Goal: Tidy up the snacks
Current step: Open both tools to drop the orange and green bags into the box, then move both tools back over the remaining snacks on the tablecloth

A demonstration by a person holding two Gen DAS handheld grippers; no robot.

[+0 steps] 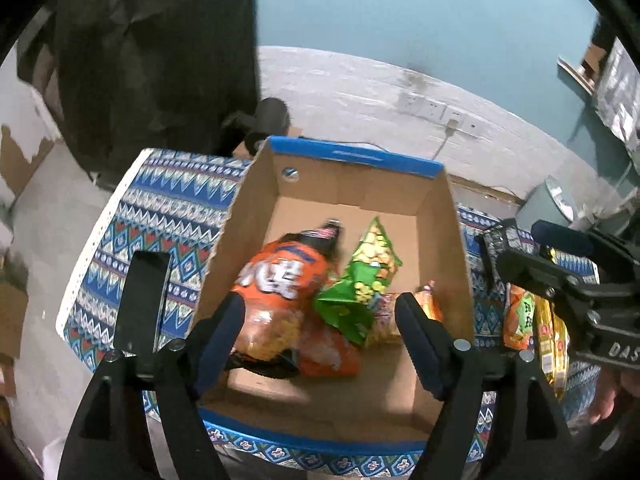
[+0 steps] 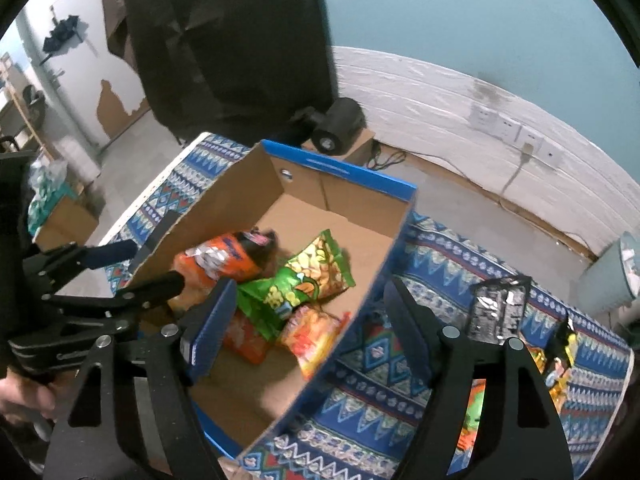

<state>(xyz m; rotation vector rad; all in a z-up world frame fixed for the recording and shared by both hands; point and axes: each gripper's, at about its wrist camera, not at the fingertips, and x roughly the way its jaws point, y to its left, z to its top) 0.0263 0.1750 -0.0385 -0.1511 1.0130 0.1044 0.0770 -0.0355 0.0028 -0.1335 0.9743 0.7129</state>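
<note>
lying in the box [image 1: 256, 184], the orange bag [image 1: 280, 292] points toward its far wall; both tools stand apart, empty.

Dim, flat and cool throughout; no clear source, no hard shadows. Strong fisheye bending toward the edges, with black vignette at every corner. Motion blur over the orange snack bag [image 1: 276, 280] inside the cardboard box [image 1: 352, 160], its lettering smeared. Softer smear on the green bag [image 2: 304, 276] beside it. Faint glare on the silver packet [image 2: 498, 306] right of the box. Sharper along the box's far blue rim; murky in the dark cloth [image 2: 224, 40] behind it.
</note>
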